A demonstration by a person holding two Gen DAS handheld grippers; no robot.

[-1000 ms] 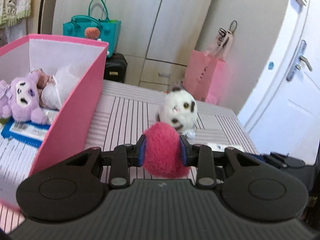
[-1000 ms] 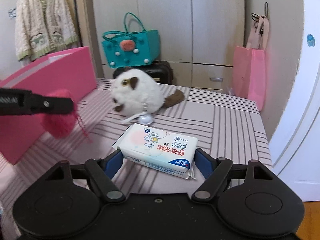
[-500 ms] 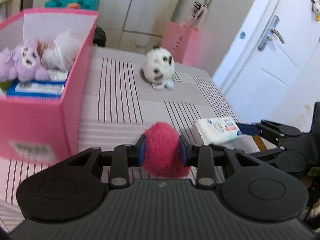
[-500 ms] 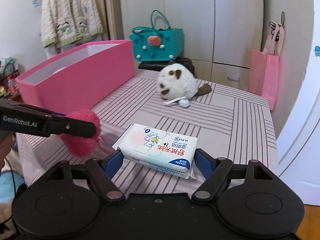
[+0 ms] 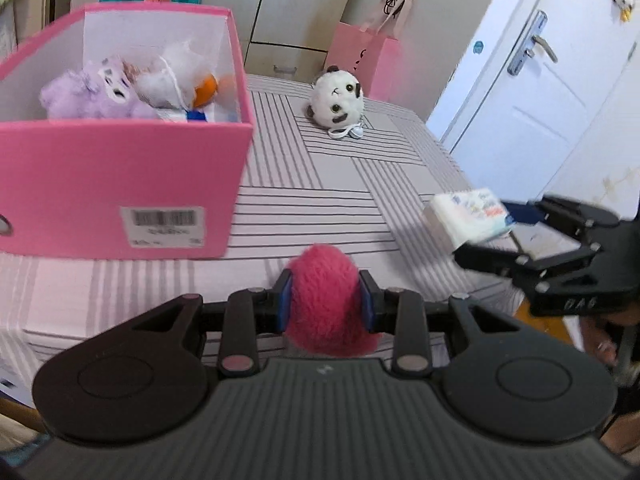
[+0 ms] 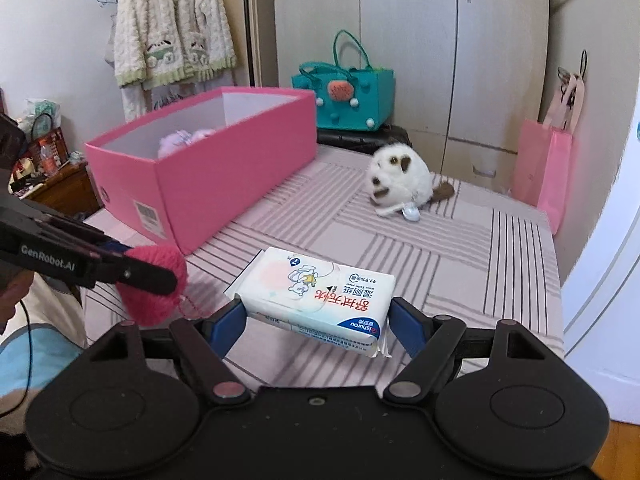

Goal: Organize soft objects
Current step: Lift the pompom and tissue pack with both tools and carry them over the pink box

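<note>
— While the pink pompom [image 5: 326, 300] is clamped in the left tool [image 5: 325, 306], what is gripped by the right tool [image 6: 316, 318]?
— A wet-wipes pack [image 6: 320, 298] is pinched there, above the striped bed [image 6: 440, 248], near the pink box [image 5: 120, 184].

The left gripper [image 5: 325, 304] clamps a red pompom [image 5: 326, 300] near the pink box [image 5: 120, 184]. At right, the right gripper [image 5: 486, 232] holds a wipes pack [image 5: 464, 216].
</note>
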